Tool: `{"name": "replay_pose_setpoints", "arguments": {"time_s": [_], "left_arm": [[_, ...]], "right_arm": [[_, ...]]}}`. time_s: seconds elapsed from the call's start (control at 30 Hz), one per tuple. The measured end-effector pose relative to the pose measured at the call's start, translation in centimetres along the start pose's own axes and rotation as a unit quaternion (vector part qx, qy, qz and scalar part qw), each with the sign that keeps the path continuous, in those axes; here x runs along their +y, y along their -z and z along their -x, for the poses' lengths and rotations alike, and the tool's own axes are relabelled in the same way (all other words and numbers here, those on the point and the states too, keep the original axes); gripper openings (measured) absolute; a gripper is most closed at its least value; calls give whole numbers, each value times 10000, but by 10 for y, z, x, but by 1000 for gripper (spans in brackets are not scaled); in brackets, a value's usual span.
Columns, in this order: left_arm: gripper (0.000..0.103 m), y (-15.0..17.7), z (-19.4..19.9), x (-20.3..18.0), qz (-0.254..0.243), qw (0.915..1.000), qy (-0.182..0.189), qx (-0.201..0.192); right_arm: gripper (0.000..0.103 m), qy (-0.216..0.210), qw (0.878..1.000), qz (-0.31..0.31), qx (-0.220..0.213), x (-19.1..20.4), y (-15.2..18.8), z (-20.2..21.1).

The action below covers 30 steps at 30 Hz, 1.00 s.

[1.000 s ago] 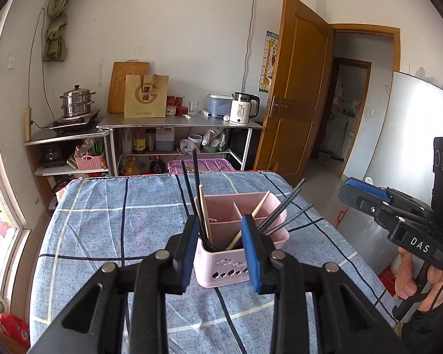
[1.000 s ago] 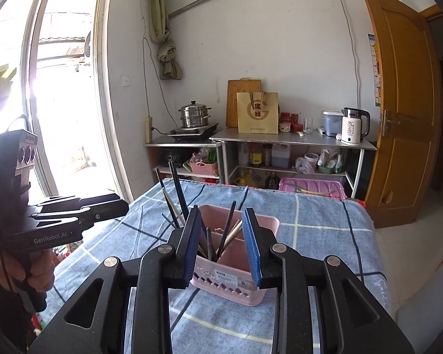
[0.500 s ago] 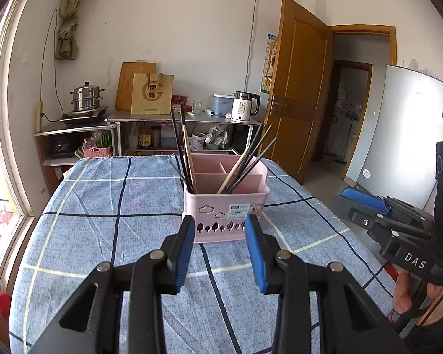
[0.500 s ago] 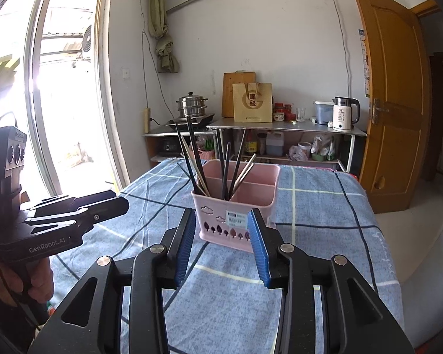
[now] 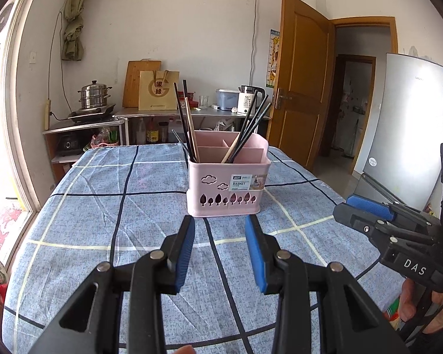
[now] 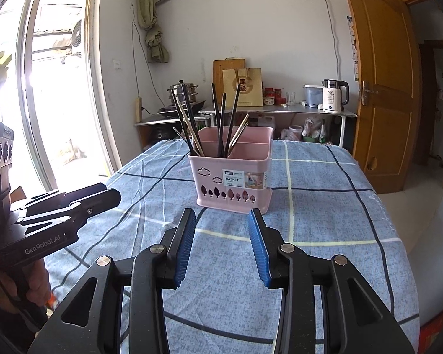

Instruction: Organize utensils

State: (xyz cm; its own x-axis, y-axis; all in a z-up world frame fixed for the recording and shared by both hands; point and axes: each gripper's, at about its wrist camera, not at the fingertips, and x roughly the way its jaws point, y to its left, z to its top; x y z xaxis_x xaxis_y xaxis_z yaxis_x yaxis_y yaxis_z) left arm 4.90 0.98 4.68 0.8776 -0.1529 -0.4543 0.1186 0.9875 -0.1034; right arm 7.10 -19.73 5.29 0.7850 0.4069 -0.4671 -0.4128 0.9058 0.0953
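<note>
A pink utensil basket [image 5: 226, 188] with dividers stands on the blue checked tablecloth [image 5: 103, 236]; it also shows in the right wrist view [image 6: 233, 183]. Several black and wooden chopsticks [image 5: 189, 124] stand upright in its compartments, also seen in the right wrist view [image 6: 221, 121]. My left gripper [image 5: 220, 230] is open and empty, a short way in front of the basket. My right gripper [image 6: 221, 224] is open and empty, also just short of the basket. Each gripper shows from the side in the other's view: the right one [image 5: 369, 215], the left one [image 6: 73, 203].
A metal shelf [image 5: 192, 115] behind the table holds a kettle [image 5: 248, 100], a paper bag and bottles. A steamer pot [image 5: 94, 97] sits at the left. A wooden door [image 5: 304, 88] and a fridge [image 5: 413, 135] stand at the right, a window [image 6: 44, 88] at the left.
Both grippers have pulled back and dropped lower, away from above the basket. The basket now stands clear ahead of the open fingers. The chopsticks stay in it.
</note>
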Motion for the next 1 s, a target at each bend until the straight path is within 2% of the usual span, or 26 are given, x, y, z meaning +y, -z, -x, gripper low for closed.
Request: {"name": "replay_pose_setpoints", "arguments": {"time_s": [1.0], "left_arm": [[38,9,-11,-7,-52,9998,-132,111]], "right_arm": [[38,33,9999,74,81,1,6,-4]]}}
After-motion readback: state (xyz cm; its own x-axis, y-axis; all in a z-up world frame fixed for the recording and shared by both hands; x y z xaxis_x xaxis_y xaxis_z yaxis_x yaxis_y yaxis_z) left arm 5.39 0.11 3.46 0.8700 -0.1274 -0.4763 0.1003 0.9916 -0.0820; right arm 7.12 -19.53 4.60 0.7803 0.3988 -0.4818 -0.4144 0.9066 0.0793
